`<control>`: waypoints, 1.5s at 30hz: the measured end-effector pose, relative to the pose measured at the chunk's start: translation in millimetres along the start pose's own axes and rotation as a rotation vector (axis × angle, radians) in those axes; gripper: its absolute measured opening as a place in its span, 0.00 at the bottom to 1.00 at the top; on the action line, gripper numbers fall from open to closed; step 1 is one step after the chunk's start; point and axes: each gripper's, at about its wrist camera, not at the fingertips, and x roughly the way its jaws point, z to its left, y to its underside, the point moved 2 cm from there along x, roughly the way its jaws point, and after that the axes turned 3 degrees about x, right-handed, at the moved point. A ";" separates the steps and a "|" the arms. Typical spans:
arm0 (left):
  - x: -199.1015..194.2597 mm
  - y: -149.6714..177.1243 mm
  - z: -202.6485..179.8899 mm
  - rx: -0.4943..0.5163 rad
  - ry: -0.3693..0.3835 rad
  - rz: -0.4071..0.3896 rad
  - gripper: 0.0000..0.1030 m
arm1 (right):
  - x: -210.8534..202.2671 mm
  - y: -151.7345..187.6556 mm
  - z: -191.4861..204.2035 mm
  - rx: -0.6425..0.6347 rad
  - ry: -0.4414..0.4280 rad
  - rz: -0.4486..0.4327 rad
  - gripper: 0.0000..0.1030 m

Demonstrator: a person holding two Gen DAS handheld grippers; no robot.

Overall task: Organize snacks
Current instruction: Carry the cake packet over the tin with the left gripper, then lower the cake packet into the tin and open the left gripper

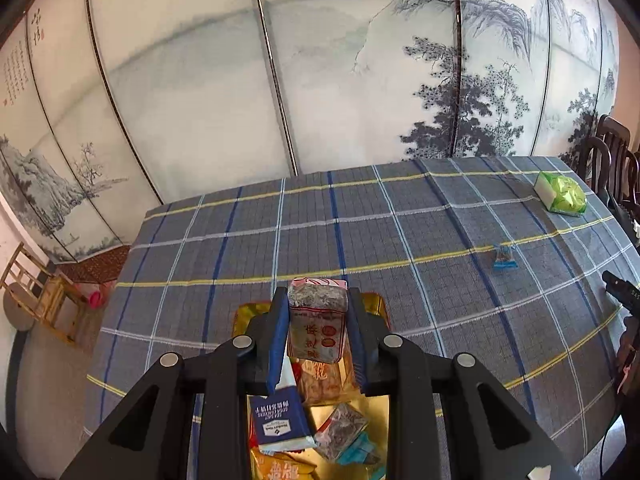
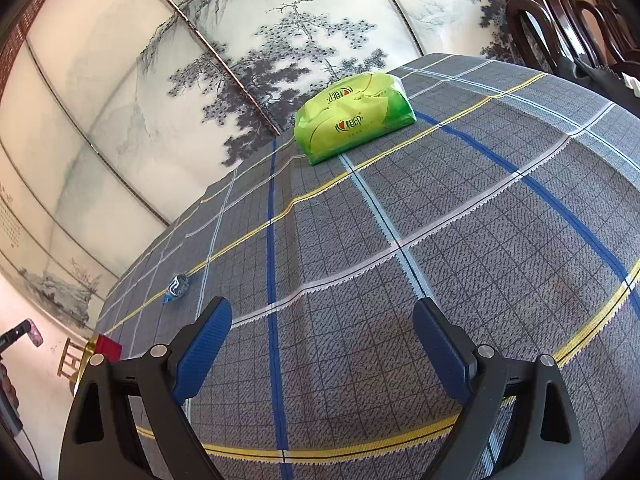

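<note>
Behind the desk (image 1: 400, 232) a folding screen (image 1: 320, 80) painted with ink mountains and pines fills the whole back of the room, its panels split by thin dark seams. Over the desk lies a grey-blue plaid cloth (image 2: 460, 240) crossed by yellow, white and dark blue lines. Dark wooden chairs (image 2: 560, 12) stand at the far right side, and a pale wooden chair (image 1: 44, 300) sits on the floor to the left.

The left hand-held gripper (image 1: 318, 320) is clenched on a small wrapped snack block (image 1: 316, 322) with red print, held above a gold tray (image 1: 372, 412). In the tray lie several other packets, among them a dark blue and white pack (image 1: 280, 420) leaning up beside the left finger.

The right hand-held gripper (image 2: 322, 344) hangs released over bare cloth, its blue-padded jaws wide apart with nothing between them. Ahead of it, near the far edge, rests a green tissue pack (image 2: 352, 116). A small blue-wrapped snack (image 2: 178, 286) lies alone on the cloth, well apart from both the pack and the tray.
</note>
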 end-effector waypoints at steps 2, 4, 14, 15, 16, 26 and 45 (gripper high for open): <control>2.6 14.8 3.2 -0.018 0.014 0.025 0.23 | -0.1 -0.1 0.0 0.000 0.000 0.000 0.90; 4.9 30.6 6.0 -0.033 0.020 0.053 0.23 | -0.1 -0.1 0.0 0.000 0.000 0.000 0.90; 9.9 97.6 7.5 -0.113 0.082 0.141 0.23 | 0.7 0.7 -0.2 -0.001 0.001 0.001 0.90; 9.7 103.5 6.8 -0.125 0.092 0.146 0.23 | 0.3 0.4 0.1 -0.001 0.001 0.001 0.90; 9.3 109.4 6.1 -0.140 0.101 0.146 0.23 | 0.6 0.5 0.0 -0.001 0.001 0.001 0.90; 18.9 143.8 -1.2 -0.213 0.116 0.156 0.23 | 0.8 0.3 0.1 0.000 0.001 0.001 0.90; 27.8 158.9 -7.5 -0.197 0.066 0.152 0.24 | 0.7 -0.2 0.4 0.000 0.002 0.001 0.91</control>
